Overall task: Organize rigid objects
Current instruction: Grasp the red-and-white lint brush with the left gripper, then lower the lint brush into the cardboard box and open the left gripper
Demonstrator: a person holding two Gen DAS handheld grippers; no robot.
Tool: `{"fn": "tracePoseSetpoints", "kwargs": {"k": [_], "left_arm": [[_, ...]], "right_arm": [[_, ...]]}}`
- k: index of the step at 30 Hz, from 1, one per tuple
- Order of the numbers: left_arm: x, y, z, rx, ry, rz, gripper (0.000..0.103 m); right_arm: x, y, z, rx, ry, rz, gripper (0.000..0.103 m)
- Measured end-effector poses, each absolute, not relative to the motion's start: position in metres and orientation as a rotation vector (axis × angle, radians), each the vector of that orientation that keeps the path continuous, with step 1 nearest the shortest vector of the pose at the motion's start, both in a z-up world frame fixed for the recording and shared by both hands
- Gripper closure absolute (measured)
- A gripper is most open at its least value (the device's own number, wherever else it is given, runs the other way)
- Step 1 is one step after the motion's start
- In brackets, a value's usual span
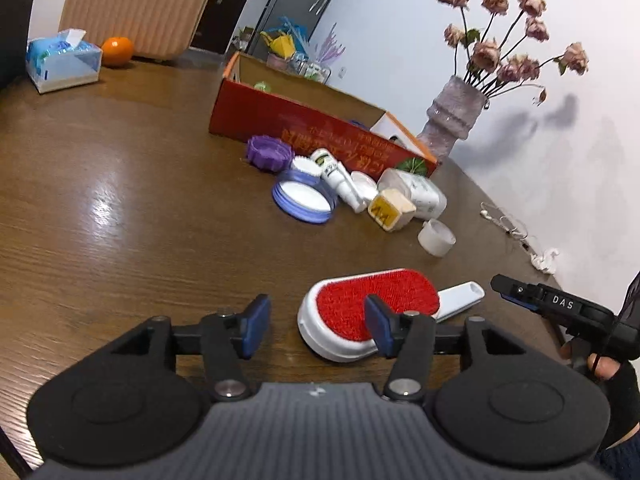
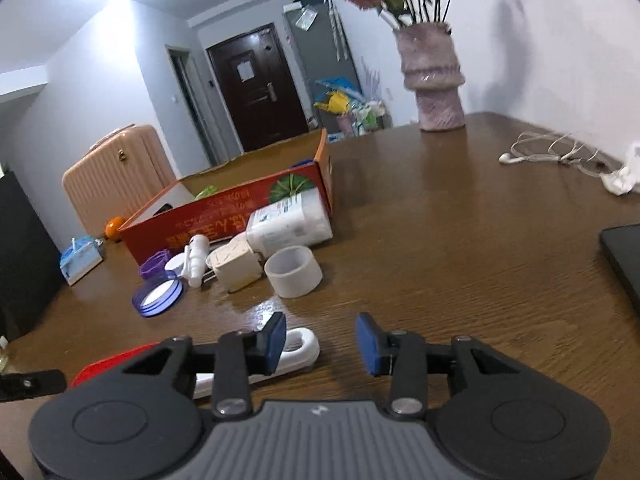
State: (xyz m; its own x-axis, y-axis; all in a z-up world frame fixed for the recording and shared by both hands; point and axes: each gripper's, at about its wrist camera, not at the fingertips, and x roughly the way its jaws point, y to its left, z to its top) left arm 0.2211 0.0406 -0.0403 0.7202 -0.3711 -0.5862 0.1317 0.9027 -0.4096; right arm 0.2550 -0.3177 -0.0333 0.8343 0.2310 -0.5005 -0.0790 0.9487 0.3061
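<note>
Beyond the lint brush (image 1: 370, 306), small containers (image 1: 360, 194) before the red box (image 1: 320, 128).

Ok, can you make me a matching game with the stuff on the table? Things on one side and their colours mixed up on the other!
Things:
1. lint brush bristles
2. jar lid rim
3. tape roll
4. orange box

Colours:
A. orange-red with a green pumpkin picture
B. see-through whitish
C. red
D. blue-purple

Pairs: 1-C, 2-D, 3-B, 4-A
</note>
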Motion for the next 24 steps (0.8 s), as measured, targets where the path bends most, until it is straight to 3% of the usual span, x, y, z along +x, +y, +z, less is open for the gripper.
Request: {"fn": "tracePoseSetpoints", "kwargs": {"k": [7, 10, 24], "left_arm": [[0.233, 0.038, -0.049, -0.407, 0.758, -0.289, 0.057], [0.235, 0.038, -0.049, -0.425, 0.758, -0.307, 0.064], [0.253, 0.042, -0.032, -0.456, 0.688, -0.274, 0.063]], "right_arm": [[0.279, -0.314, -0.052, 0.274, 0.636, 0.226, 0.087], [0.278, -0.311, -0.052, 0.279, 0.635, 0.24, 0.088], [0.272, -0.316, -0.038, 0.363, 0.575, 0.224, 0.092]]}}
